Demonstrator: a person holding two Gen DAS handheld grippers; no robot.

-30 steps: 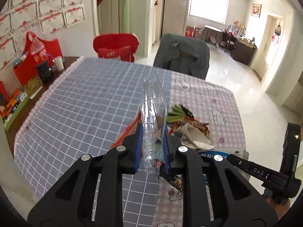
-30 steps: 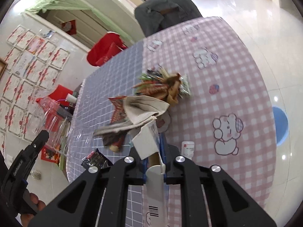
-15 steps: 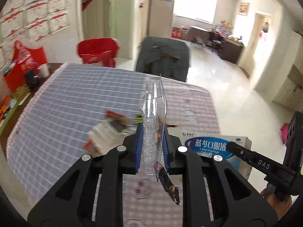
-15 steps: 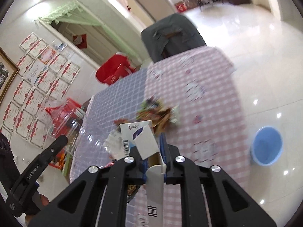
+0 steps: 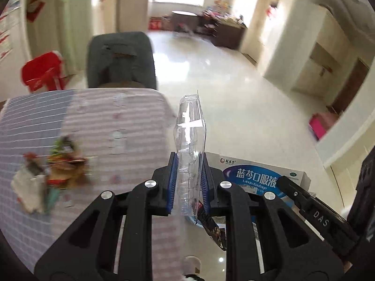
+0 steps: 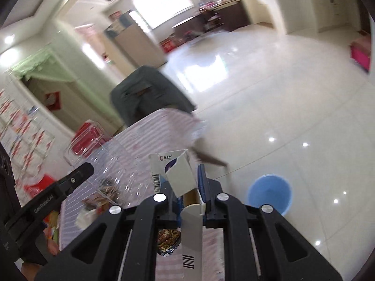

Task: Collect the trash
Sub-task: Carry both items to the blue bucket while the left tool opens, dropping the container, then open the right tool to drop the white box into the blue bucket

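Observation:
My left gripper (image 5: 188, 185) is shut on a clear plastic blister tray (image 5: 190, 135), held upright past the table's right edge; a dark snack wrapper (image 5: 211, 224) hangs below it. My right gripper (image 6: 187, 187) is shut on a white and blue medicine box (image 6: 174, 173), which also shows in the left wrist view (image 5: 255, 175). A blue bin (image 6: 269, 193) stands on the floor to the right of the box. A pile of wrappers and crumpled paper (image 5: 46, 166) lies on the checked tablecloth (image 5: 112, 121).
A grey draped chair (image 5: 120, 59) stands at the table's far end, a red chair (image 5: 43, 71) to its left. Glossy white floor (image 5: 234, 93) spreads to the right. A pink box (image 5: 320, 123) sits by the right wall.
Both grippers have swung to the right, off the table and over the floor, with their loads. The blue bin has come closer in the right wrist view.

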